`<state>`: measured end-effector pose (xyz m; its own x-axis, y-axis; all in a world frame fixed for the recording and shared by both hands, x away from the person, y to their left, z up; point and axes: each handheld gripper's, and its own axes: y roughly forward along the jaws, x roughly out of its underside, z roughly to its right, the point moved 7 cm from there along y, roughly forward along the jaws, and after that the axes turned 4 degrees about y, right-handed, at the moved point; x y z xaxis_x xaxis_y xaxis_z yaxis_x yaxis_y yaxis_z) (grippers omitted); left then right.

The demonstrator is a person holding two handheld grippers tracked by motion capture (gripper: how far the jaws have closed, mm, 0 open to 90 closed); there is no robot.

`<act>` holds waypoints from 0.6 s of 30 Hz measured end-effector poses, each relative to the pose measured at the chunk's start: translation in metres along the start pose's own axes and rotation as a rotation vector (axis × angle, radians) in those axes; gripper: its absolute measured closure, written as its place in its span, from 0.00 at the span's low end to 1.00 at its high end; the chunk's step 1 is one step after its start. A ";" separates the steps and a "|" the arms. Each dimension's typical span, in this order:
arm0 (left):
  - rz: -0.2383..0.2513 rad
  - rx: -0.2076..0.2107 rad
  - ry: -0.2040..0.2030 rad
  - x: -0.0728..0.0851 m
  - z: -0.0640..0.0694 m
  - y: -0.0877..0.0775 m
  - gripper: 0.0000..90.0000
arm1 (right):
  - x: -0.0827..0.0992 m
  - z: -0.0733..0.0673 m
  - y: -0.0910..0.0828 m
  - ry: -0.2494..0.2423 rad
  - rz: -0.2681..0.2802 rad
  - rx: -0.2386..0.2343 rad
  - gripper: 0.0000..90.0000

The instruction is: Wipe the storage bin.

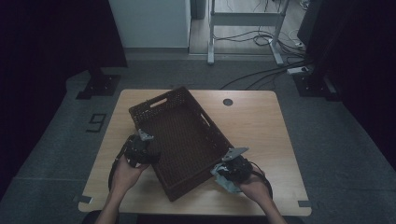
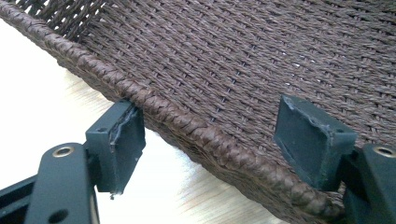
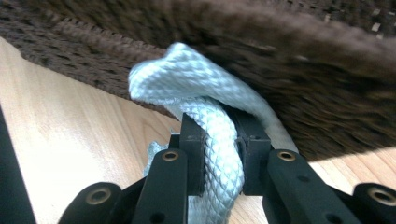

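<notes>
Dim grey flooring surrounds a pale wooden tabletop [image 1: 261, 126], on which a dark brown woven basket [image 1: 182, 135] sits turned at an angle. At the basket's left wall, the left hand-held gripper [image 1: 140, 150] straddles the braided rim with its jaws apart, one pad outside the wall and one over the woven inside. Just outside the basket's near right wall, the right hand-held gripper [image 1: 229, 171] is clamped on a pale blue-white braided rope [image 3: 210, 116], whose bend rests against the wall.
</notes>
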<state>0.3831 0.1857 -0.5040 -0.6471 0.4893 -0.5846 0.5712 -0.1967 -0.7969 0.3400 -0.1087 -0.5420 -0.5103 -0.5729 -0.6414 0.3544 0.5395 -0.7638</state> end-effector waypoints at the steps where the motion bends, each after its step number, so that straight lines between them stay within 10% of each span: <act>1: 0.000 0.000 0.000 0.000 0.000 0.000 0.28 | 0.000 0.002 -0.001 0.004 0.000 0.010 0.83; 18: 0.003 0.001 0.000 0.000 0.000 0.000 0.27 | 0.013 0.044 -0.018 0.078 -0.001 0.129 0.83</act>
<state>0.3832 0.1858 -0.5040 -0.6456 0.4886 -0.5869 0.5723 -0.1992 -0.7955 0.3610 -0.1528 -0.5403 -0.5683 -0.5209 -0.6370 0.4488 0.4526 -0.7705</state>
